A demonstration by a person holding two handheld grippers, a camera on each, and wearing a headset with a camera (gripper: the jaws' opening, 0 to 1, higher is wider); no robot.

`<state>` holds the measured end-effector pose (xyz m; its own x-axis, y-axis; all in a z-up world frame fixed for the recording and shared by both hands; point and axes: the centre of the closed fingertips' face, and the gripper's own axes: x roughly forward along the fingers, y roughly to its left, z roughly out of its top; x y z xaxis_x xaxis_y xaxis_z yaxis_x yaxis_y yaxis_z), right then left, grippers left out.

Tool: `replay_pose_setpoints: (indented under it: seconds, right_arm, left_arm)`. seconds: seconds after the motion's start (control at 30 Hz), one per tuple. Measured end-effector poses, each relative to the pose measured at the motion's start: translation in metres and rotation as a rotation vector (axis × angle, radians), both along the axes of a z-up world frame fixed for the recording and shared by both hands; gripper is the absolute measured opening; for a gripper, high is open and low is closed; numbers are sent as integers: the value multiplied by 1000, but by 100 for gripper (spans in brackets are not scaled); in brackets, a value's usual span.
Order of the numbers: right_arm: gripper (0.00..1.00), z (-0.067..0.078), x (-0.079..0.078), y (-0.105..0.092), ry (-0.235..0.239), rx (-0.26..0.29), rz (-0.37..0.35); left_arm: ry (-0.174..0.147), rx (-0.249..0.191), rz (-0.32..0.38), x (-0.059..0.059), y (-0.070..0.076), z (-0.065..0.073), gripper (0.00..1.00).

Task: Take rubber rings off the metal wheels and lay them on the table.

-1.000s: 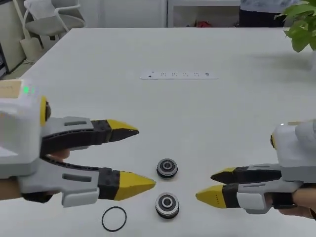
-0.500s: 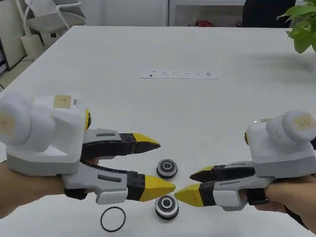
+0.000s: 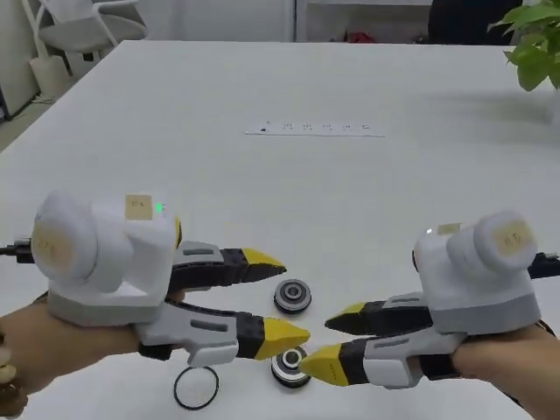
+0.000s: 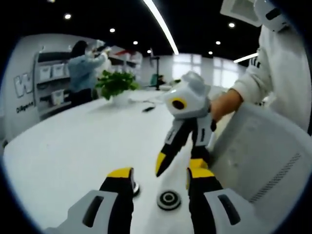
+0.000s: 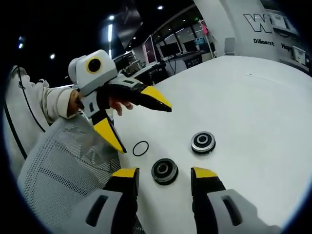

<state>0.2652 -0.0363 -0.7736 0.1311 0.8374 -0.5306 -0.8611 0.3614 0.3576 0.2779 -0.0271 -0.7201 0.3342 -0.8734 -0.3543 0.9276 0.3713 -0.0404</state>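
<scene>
Head view: closest to the person, a thin black rubber ring [image 3: 196, 387] lies flat and loose on the white surface [image 3: 376, 201], just left of the near dark-rimmed metal wheel [image 3: 285, 367]. The yellow tips of both tools partly cover that wheel.

The grey-and-white left tool [image 3: 294, 299] reaches in from the left with its black jaws spread wide and nothing held between them. Its lower tip hangs over the near wheel, and its upper tip is beside the far dark-rimmed metal wheel [image 3: 292, 294]. The right tool [image 3: 315, 339] faces it from the right, with its jaws parted more narrowly and also holding nothing.

In the right gripper view, the near wheel lies flat between that tool's two yellow tips, with a gap visible on each side. The far wheel lies beyond it, near but not touching. The loose ring lies to the left, below the left tool's lower tip. Both wheels have a dark outer edge, but I cannot tell whether it is a rubber ring seated on either one.

Farther up the surface in the head view, a flat white power strip [image 3: 313, 129] lies well apart from the wheels. A green leafy plant [image 3: 532, 44] shows at the far right edge. A white chair [image 3: 79, 24] stands past the far left corner.
</scene>
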Motion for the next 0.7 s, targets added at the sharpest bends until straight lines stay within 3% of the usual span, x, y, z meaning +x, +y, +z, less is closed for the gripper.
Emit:
replay_pose_setpoints:
  seconds: [0.3, 0.47, 0.7]
  right_arm:
    - [39, -15, -1, -6, -51, -51, 26]
    - [34, -21, -5, -2, -82, -64, 71]
    - [28, -28, -13, 7, -100, -77, 126]
  left_arm:
    - [14, 14, 10, -1, -2, -19, 36]
    - [31, 85, -24, -9, -4, -42, 32]
    - [40, 145, -39, -14, -4, -59, 26]
